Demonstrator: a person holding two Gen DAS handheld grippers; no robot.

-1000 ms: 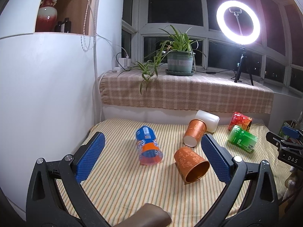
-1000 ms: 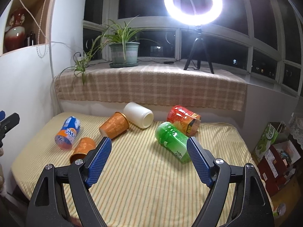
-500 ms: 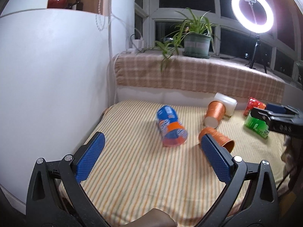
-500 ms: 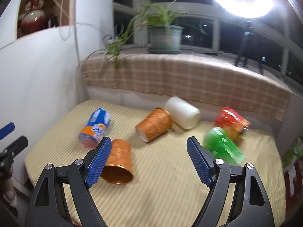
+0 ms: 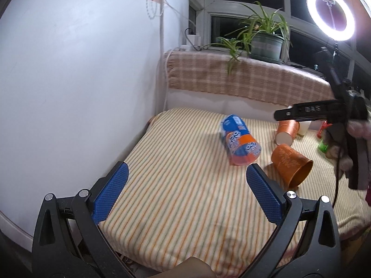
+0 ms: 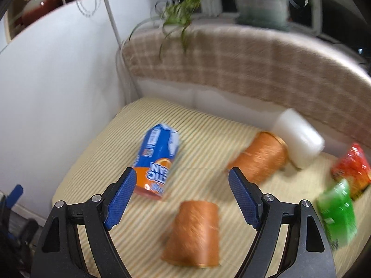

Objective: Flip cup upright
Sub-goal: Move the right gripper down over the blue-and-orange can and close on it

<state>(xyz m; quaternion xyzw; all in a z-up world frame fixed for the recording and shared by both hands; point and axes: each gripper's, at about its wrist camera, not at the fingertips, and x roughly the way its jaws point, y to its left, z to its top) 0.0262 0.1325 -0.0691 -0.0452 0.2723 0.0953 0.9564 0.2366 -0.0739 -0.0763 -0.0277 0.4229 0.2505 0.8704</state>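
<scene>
Several cups lie on their sides on a striped mattress [image 5: 185,197]. A near orange cup [image 6: 194,231] lies between my right gripper's fingers, below them; it also shows in the left wrist view [image 5: 292,164]. A blue and orange cup [image 6: 157,162] [image 5: 238,143] lies left of it. A second orange cup [image 6: 259,159] [image 5: 287,129] and a white cup [image 6: 299,143] lie behind. My right gripper [image 6: 180,194] is open and empty. My left gripper [image 5: 185,194] is open and empty over bare mattress near the front left.
A green cup [image 6: 338,210] and a red cup [image 6: 352,169] lie at the right. A white wall [image 5: 69,92] bounds the left side. A plaid-covered sill [image 5: 243,78] holds a potted plant [image 5: 264,44] and a ring light [image 5: 330,14].
My right gripper has moved forward and left, down toward the near orange cup. My left gripper has swung left, so the cups now sit to its right.
</scene>
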